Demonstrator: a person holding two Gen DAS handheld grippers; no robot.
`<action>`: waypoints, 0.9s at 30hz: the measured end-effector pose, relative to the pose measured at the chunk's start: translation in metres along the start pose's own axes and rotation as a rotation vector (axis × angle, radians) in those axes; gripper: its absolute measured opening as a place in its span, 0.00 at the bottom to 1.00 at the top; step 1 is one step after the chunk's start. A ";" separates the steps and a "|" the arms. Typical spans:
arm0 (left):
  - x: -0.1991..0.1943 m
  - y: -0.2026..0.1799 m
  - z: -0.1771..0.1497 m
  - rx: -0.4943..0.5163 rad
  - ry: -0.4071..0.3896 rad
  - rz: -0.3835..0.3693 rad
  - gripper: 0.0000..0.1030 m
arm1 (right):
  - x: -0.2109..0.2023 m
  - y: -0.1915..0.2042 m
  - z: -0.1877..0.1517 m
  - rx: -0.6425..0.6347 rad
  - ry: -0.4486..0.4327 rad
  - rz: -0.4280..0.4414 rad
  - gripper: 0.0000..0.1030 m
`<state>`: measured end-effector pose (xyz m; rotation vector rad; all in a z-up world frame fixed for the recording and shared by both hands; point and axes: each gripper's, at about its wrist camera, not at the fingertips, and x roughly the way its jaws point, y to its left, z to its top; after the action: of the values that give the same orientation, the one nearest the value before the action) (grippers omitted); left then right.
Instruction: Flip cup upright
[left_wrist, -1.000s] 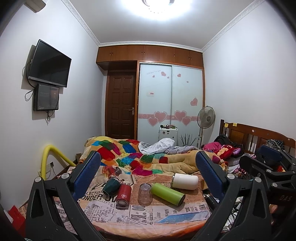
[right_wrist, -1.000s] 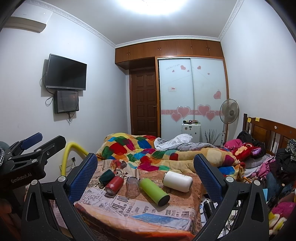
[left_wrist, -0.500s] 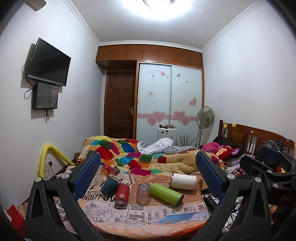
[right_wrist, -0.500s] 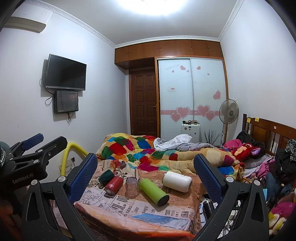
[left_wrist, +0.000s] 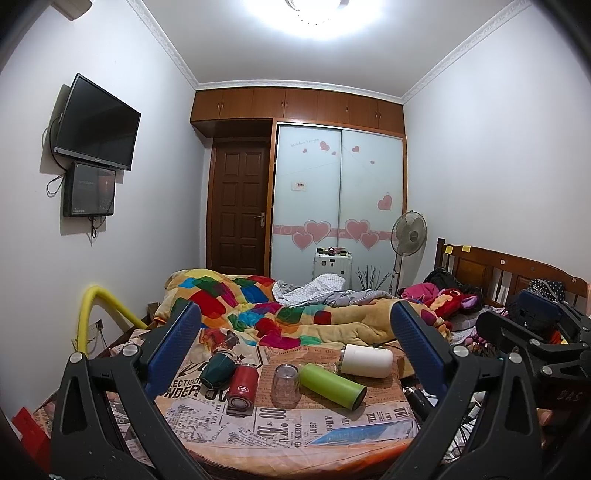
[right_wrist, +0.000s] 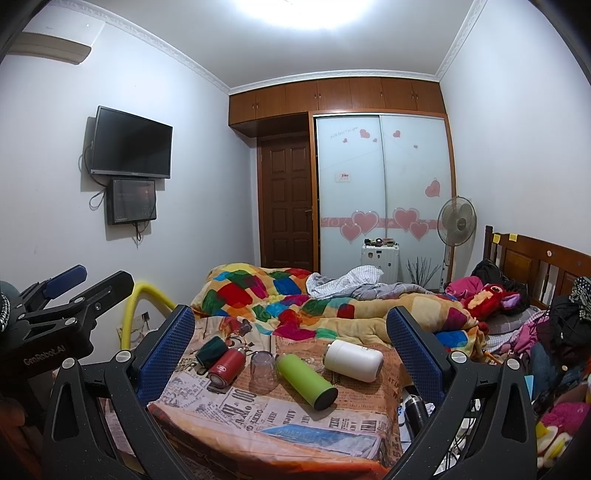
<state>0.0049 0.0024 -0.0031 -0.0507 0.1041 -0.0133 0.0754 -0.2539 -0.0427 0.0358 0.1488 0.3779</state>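
Note:
Several cups and flasks sit on a newspaper-print cloth (left_wrist: 288, 424) on a low table by the bed. A clear glass (left_wrist: 284, 380) (right_wrist: 263, 371) stands mouth down in the middle. A green flask (left_wrist: 332, 384) (right_wrist: 306, 380), a white flask (left_wrist: 365, 360) (right_wrist: 353, 360), a red flask (left_wrist: 242, 384) (right_wrist: 225, 367) and a dark green cup (left_wrist: 217, 369) (right_wrist: 210, 351) lie on their sides. My left gripper (left_wrist: 295, 332) is open and empty, well short of them. My right gripper (right_wrist: 290, 328) is open and empty too, also held back.
A bed with a patchwork quilt (left_wrist: 258, 302) lies behind the table. A yellow tube (left_wrist: 99, 314) arches at the left wall. A black flask (right_wrist: 415, 406) lies off the table's right edge. Clothes and toys (right_wrist: 495, 295) pile at the wooden headboard on the right.
Both views have drifted only slightly; the cups sit a little lower in the left wrist view. Nothing on the table has moved.

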 end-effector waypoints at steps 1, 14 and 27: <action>0.000 0.000 0.000 0.000 0.000 0.000 1.00 | 0.000 -0.002 -0.002 0.001 0.002 0.000 1.00; 0.038 0.012 -0.011 -0.029 0.052 0.008 1.00 | 0.034 -0.008 -0.015 -0.006 0.079 -0.021 1.00; 0.158 0.054 -0.075 -0.084 0.303 0.084 1.00 | 0.158 -0.035 -0.083 -0.092 0.390 -0.051 1.00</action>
<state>0.1547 0.0495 -0.0970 -0.1285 0.4101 0.0674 0.2212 -0.2274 -0.1486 -0.1335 0.5165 0.3373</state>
